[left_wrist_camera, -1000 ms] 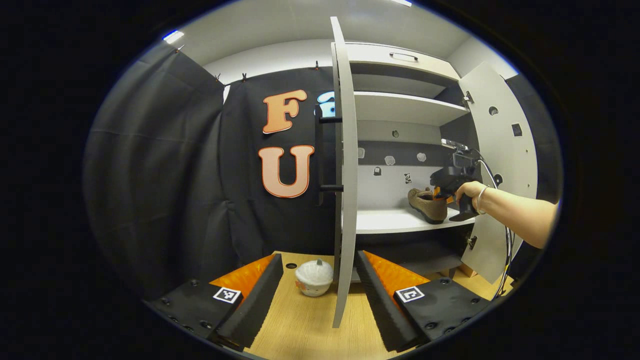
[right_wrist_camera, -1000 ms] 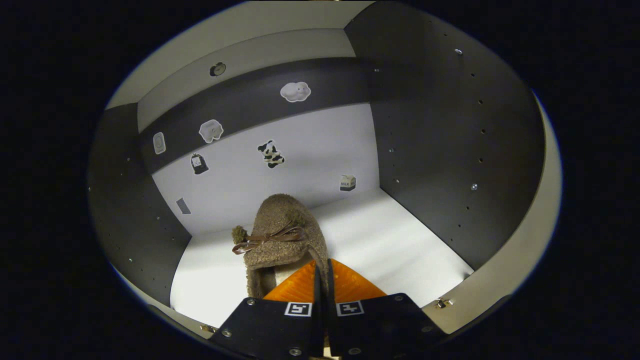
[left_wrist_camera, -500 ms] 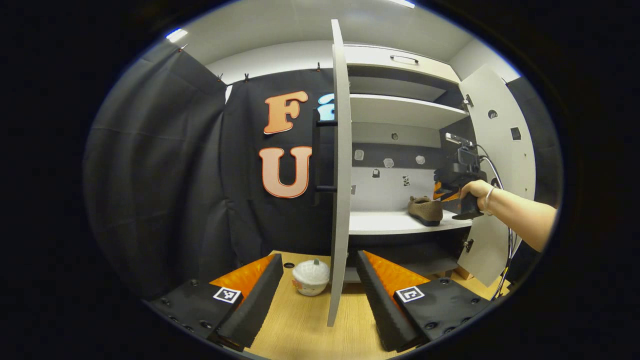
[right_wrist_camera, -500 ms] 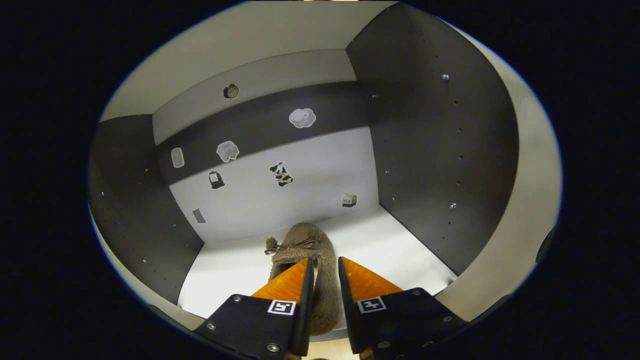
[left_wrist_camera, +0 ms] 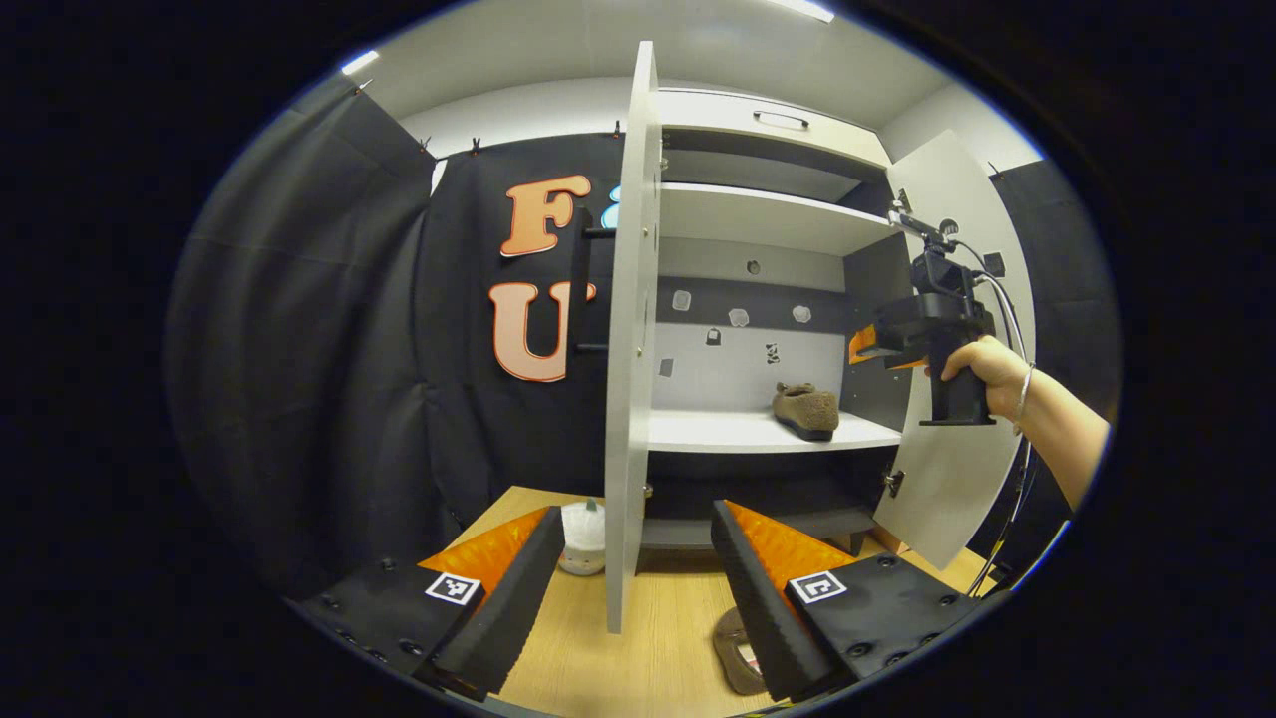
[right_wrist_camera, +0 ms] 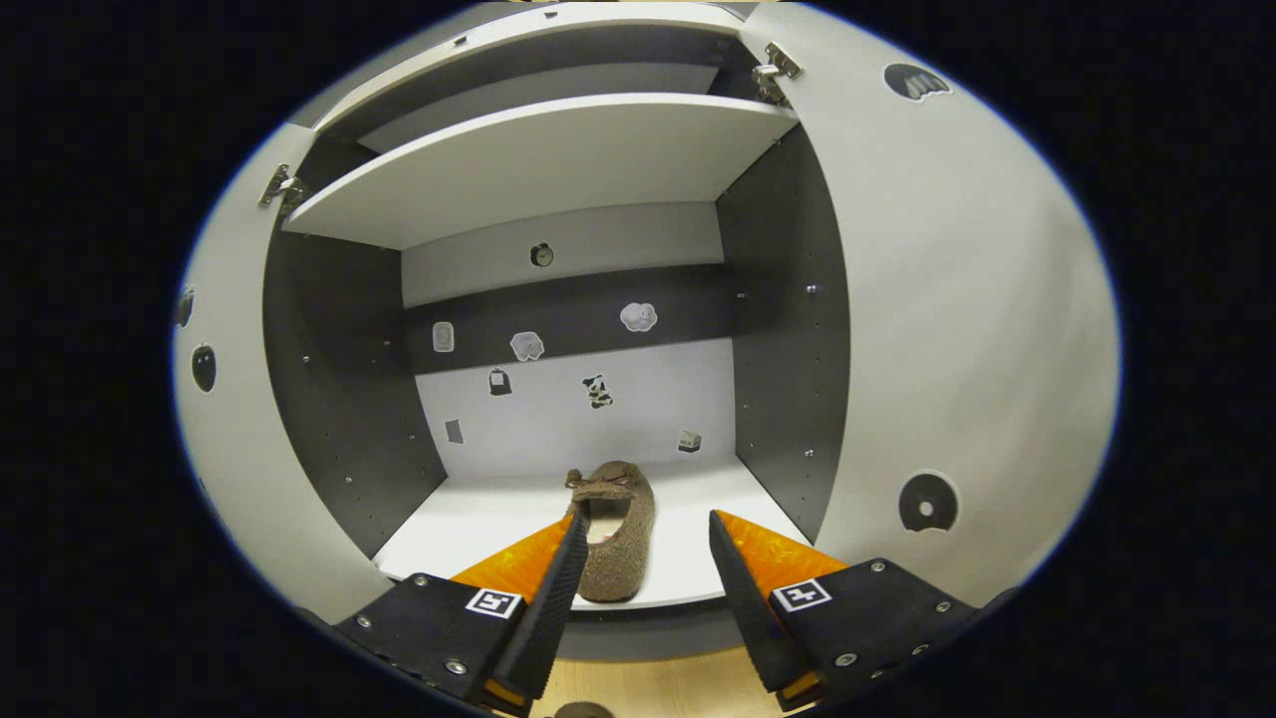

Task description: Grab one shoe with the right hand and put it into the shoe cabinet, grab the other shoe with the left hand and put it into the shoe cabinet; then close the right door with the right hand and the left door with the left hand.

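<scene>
Both tools (left_wrist_camera: 628, 588) (right_wrist_camera: 638, 598) agape, empty.

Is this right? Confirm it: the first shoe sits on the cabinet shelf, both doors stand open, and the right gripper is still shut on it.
Not quite. In the right gripper view the right gripper is open and drawn back, clear of the shoe on the shelf. The rest holds.

Two shoes: one (left_wrist_camera: 805, 409) on the shelf, one (left_wrist_camera: 738, 653) on the floor. Two doors (left_wrist_camera: 628, 339) (left_wrist_camera: 957, 419). Two grippers (left_wrist_camera: 633, 588) (right_wrist_camera: 643, 598). One white jar (left_wrist_camera: 581, 537).
</scene>
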Tool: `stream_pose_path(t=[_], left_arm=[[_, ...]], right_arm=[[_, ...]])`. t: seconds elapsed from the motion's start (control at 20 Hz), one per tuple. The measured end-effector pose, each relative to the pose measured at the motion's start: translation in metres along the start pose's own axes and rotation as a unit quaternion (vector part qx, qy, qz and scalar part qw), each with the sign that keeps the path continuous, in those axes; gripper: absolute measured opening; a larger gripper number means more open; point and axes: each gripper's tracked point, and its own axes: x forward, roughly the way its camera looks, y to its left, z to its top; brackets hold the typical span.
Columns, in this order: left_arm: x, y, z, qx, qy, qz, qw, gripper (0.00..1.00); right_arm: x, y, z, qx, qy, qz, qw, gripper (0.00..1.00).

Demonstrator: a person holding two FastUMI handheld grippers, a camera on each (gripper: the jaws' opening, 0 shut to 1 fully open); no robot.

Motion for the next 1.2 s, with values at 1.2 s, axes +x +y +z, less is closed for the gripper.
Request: stream_pose_path(t=[1.2], left_arm=[[0.041, -0.103, -0.226, -0.045, 0.263, -0.096, 0.959, 0.98]], right_arm=[[-0.195, -0.112, -0.021, -0.009, -0.065, -0.042, 0.997, 0.92]])
